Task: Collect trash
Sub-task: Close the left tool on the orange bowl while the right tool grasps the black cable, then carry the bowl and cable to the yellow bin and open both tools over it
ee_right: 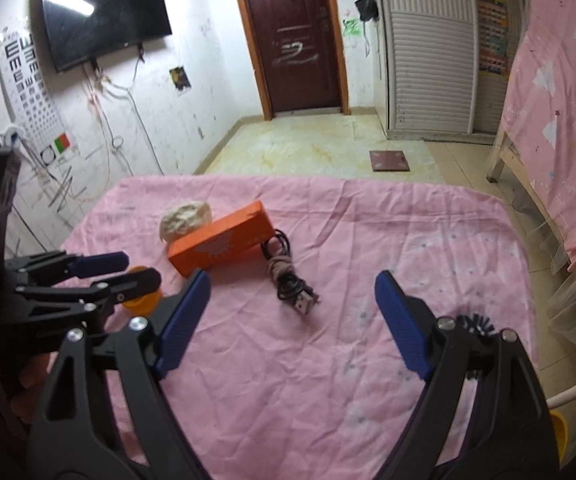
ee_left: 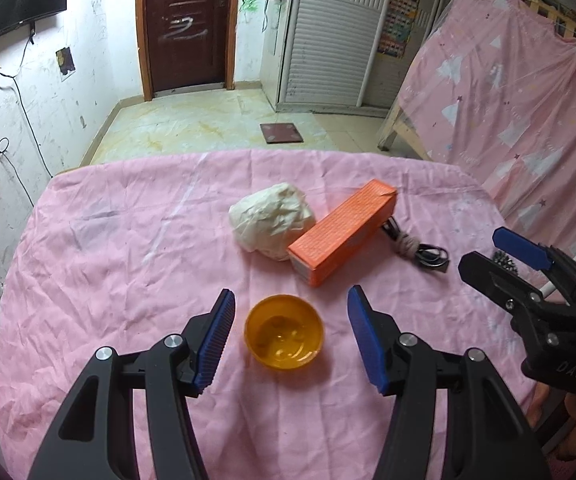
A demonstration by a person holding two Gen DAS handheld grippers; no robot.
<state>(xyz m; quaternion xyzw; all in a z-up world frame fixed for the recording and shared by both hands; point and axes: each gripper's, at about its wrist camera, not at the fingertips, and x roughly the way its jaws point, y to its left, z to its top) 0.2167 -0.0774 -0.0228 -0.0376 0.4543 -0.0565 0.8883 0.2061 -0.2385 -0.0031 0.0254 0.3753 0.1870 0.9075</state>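
On the pink-covered table [ee_left: 128, 260] lie a crumpled white paper ball [ee_left: 272, 220] [ee_right: 186, 218], a long orange box [ee_left: 342, 236] [ee_right: 224, 242] and a coiled black cable [ee_left: 416, 250] [ee_right: 288, 280] with a USB plug. A small orange cup [ee_left: 284, 332] [ee_right: 144, 302] stands nearer. My left gripper [ee_left: 292, 291] hovers open over the cup, whose sides sit between the blue pads without touching them. My right gripper [ee_right: 293, 276] is open wide and empty, aimed at the cable from the near side. Each gripper shows in the other view: the right gripper [ee_left: 482, 248], the left gripper [ee_right: 142, 269].
A small black-and-white spiky round thing [ee_left: 504, 260] [ee_right: 476, 322] lies near the table's right edge. A bed draped in a pink curtain [ee_right: 560, 120] stands to the right. Beyond the table are tiled floor, a flat dark floor scale [ee_right: 388, 160] and a door [ee_right: 296, 40].
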